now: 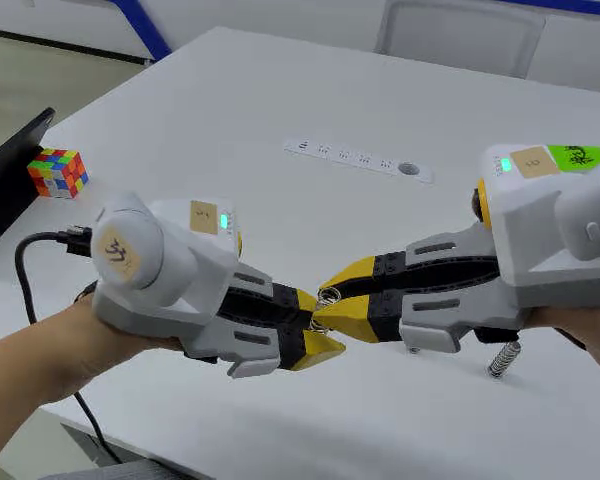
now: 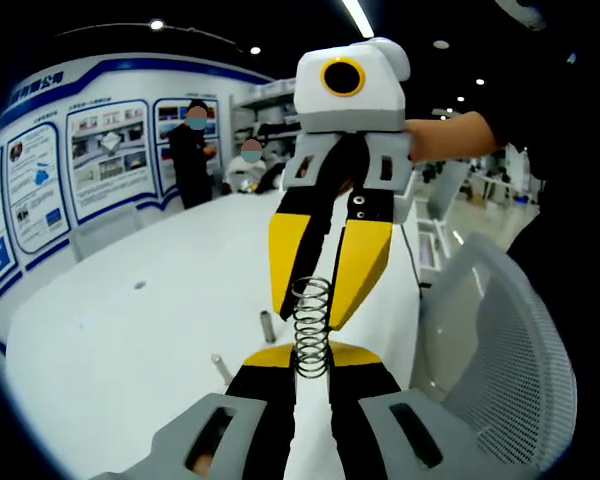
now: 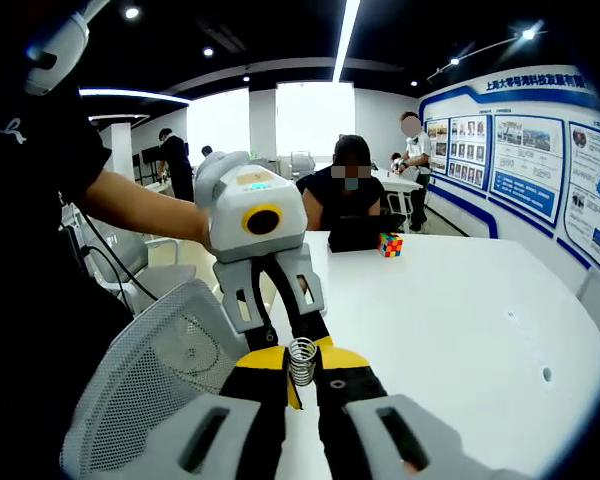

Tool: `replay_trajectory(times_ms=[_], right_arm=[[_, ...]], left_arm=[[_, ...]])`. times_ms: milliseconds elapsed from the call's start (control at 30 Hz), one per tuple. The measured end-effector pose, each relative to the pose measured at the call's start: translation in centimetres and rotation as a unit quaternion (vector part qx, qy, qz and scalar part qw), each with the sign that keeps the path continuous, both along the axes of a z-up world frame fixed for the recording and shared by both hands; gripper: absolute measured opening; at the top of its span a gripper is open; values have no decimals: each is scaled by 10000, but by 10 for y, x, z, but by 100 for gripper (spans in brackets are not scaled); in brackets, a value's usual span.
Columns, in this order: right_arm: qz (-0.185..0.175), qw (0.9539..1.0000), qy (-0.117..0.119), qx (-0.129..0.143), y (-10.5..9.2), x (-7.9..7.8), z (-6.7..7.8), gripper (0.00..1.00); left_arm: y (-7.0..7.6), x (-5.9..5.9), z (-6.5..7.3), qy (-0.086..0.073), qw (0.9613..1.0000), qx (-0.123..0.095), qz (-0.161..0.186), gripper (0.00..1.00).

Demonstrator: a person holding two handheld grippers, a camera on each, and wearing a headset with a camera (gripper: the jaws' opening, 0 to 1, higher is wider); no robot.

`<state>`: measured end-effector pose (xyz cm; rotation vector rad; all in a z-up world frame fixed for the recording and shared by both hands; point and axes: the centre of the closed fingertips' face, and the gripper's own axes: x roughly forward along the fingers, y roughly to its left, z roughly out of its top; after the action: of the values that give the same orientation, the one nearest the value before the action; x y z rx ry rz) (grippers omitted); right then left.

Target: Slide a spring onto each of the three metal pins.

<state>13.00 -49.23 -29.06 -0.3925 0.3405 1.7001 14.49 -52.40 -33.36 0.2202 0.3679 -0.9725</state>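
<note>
White table, head view: the table point(image 1: 230, 90) carries a power strip point(image 1: 358, 160) near the middle and a many-coloured puzzle cube point(image 1: 57, 172) at the left edge. A black cable point(image 1: 25, 270) runs off the left side.
Grippers, head view: the left gripper point(image 1: 318, 322) and the right gripper point(image 1: 332, 305) meet tip to tip above the near part of the table, yellow tips touching.
Spring, head view: the spring point(image 1: 326, 296) sits at the meeting point, between the right gripper's upper and lower tips.
Second spring, head view: a second spring point(image 1: 503, 357) stands tilted on the table under the right gripper's body. Whether it sits on a pin cannot be told.
Spring, left gripper view: the spring point(image 2: 312, 320) stands on end from the left gripper's point(image 2: 310, 360) tips up into the right gripper's point(image 2: 315, 312) yellow tips.
Left fingers: narrow, with the spring's near end at the tips. A firm grip cannot be confirmed.
Pins, left gripper view: two pins point(image 2: 267, 325) stand upright on the table, left of the spring and apart from it, both bare.
Spring, right gripper view: the spring point(image 3: 301, 360) is seen end-on, lodged between the right gripper's point(image 3: 302, 368) tips.
Right fingers: narrow, closed against the coil on both sides.
Left gripper, right gripper view: the left gripper point(image 3: 295, 335) reaches down to the same spring.
Surroundings, right gripper view: a mesh chair point(image 3: 150, 380) stands at the left, and the puzzle cube point(image 3: 389, 244) lies on the far table.
</note>
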Motion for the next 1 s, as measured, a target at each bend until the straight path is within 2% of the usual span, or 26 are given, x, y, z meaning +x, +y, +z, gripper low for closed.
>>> replay_trajectory(times_ms=[67, 133, 233, 333, 433, 567, 633, 700, 767, 833, 1000], right_arm=[[-61, 9999, 79, 28, 1, 4, 2, 11], [-56, 10000, 62, 22, 1, 6, 2, 11], [-52, 10000, 6, -26, 0, 11, 2, 11], [-81, 10000, 17, 8, 1, 15, 4, 11], [-169, 9999, -18, -1, 1, 23, 3, 11], [-417, 9991, 14, 15, 2, 40, 2, 11], [-537, 9985, -51, 13, 2, 48, 0, 11], [-793, 9968, -75, -52, 0, 62, -6, 11], [-1028, 9946, -52, -87, -1, 76, -12, 11], [-1336, 9910, 71, -89, -1, 88, -17, 11], [-1575, 9874, 9, -125, 2, 104, -30, 11]], left_arm=[[1, 2, 2, -46, 10000, -48, 67, 11], [3, 2, 2, -13, 9999, -50, 125, 12], [10, 4, -2, 10, 9997, 105, 216, 14], [16, 4, -5, 33, 9995, 168, 257, 16], [24, 5, -6, 98, 9993, 100, 357, 18], [36, 7, -7, 149, 9984, 67, 549, 25], [40, 8, -6, 140, 9979, 31, 627, 28], [46, 8, -6, 243, 9968, -18, 756, 29], [51, 7, -4, 204, 9966, -28, 801, 28], [55, 6, -3, 223, 9963, -57, 822, 31], [67, 3, -6, 298, 9954, 39, 914, 42]])
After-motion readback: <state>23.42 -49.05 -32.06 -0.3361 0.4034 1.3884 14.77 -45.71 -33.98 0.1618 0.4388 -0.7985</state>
